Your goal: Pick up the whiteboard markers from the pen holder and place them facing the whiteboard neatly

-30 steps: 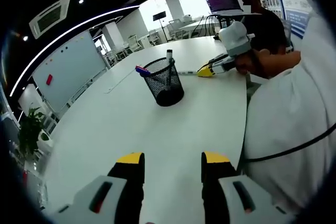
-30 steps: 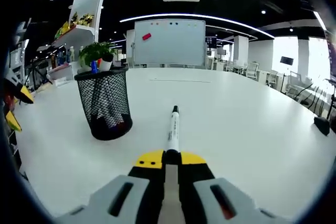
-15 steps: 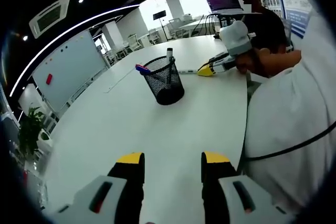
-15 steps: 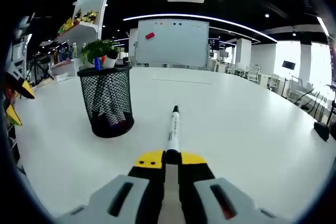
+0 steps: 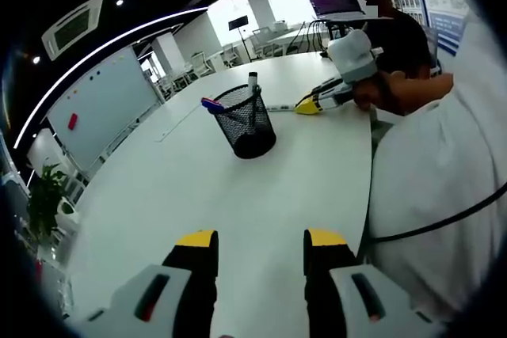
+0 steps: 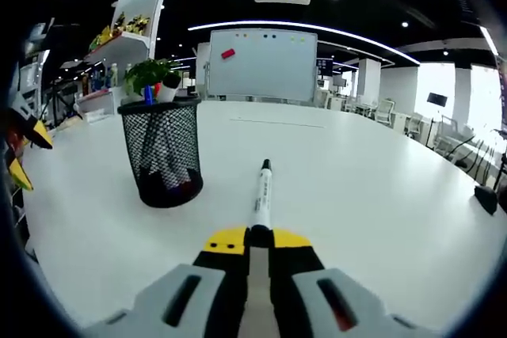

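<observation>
**Marker held in line with the board, ready to be set down**

In the left gripper view, the left gripper (image 5: 260,244) had its yellow-tipped jaws parted with nothing between them, low over the white table (image 5: 198,195). The black wire-mesh pen holder (image 5: 246,121) stood well ahead of it, with a blue-capped marker (image 5: 211,104) and a black-capped marker (image 5: 253,81) poking above the rim. Beyond the holder, the right gripper (image 5: 308,105) reached in from the right, just above the table.

In the right gripper view, the right gripper (image 6: 248,237) was clamped on the rear end of a white-barrelled whiteboard marker with a black cap (image 6: 261,194). The marker's long axis ran straight forward from the jaws, its cap aimed at the large white whiteboard on a stand (image 6: 262,65) far across the room. The holder sat to the left of the marker, near but apart. The marker looked low over the table; whether it touched could not be told. Setting it down probably needed only a slight drop with the heading kept.
</observation>
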Demonstrator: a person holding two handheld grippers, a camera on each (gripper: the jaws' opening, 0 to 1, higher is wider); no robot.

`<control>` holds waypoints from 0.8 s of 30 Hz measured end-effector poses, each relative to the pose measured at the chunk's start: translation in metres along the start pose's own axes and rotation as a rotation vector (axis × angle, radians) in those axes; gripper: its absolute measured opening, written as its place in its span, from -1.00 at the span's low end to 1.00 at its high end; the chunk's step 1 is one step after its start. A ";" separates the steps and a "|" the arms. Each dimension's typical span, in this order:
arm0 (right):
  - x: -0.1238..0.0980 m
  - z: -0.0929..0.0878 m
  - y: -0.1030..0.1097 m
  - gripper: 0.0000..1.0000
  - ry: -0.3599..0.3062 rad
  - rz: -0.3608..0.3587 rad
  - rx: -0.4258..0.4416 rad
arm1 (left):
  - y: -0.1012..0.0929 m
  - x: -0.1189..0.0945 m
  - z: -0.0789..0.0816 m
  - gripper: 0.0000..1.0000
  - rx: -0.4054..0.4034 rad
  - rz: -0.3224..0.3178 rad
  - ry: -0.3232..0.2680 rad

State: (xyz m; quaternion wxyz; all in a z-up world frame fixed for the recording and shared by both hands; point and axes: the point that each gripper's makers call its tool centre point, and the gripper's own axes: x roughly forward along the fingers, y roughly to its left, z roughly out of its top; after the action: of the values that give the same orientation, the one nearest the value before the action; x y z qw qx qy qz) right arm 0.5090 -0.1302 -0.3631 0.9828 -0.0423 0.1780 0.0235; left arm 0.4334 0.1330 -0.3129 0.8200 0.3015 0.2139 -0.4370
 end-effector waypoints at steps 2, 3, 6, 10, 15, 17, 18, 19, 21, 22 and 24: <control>0.000 0.000 -0.002 -0.81 -0.003 -0.009 -0.007 | -0.001 0.000 0.001 -0.10 0.002 -0.002 -0.003; 0.000 0.000 -0.002 -0.81 -0.004 -0.011 -0.007 | -0.001 0.000 0.001 -0.10 0.002 -0.003 -0.004; -0.001 0.000 -0.003 -0.81 -0.005 -0.020 -0.007 | -0.002 0.000 0.002 -0.10 0.003 -0.002 -0.004; -0.001 0.000 -0.004 -0.81 -0.003 -0.022 -0.003 | -0.001 -0.001 0.001 -0.10 0.002 0.000 -0.003; -0.002 0.000 -0.004 -0.81 -0.006 -0.020 -0.010 | -0.001 0.000 0.001 -0.10 0.002 0.000 -0.003; -0.002 0.000 -0.004 -0.80 -0.009 -0.018 -0.015 | -0.002 0.000 0.001 -0.10 0.003 -0.003 -0.002; -0.002 0.000 -0.004 -0.80 -0.010 -0.018 -0.018 | -0.002 0.000 0.001 -0.10 0.003 -0.005 -0.001; -0.002 0.000 -0.004 -0.80 -0.011 -0.016 -0.021 | -0.002 0.001 0.001 -0.11 0.003 -0.005 -0.001; -0.002 0.000 -0.004 -0.80 -0.012 -0.015 -0.021 | -0.002 0.001 0.001 -0.11 0.002 -0.005 -0.001; -0.002 0.000 -0.004 -0.80 -0.014 -0.014 -0.024 | -0.002 0.001 0.000 -0.11 0.000 -0.004 -0.001; -0.002 0.000 -0.003 -0.80 -0.015 -0.012 -0.029 | -0.001 0.001 0.000 -0.11 0.001 -0.003 0.001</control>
State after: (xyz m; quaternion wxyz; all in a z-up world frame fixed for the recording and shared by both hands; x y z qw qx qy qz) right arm 0.5072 -0.1333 -0.3623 0.9835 -0.0575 0.1701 0.0203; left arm 0.4326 0.1320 -0.3137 0.8190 0.3017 0.2144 -0.4384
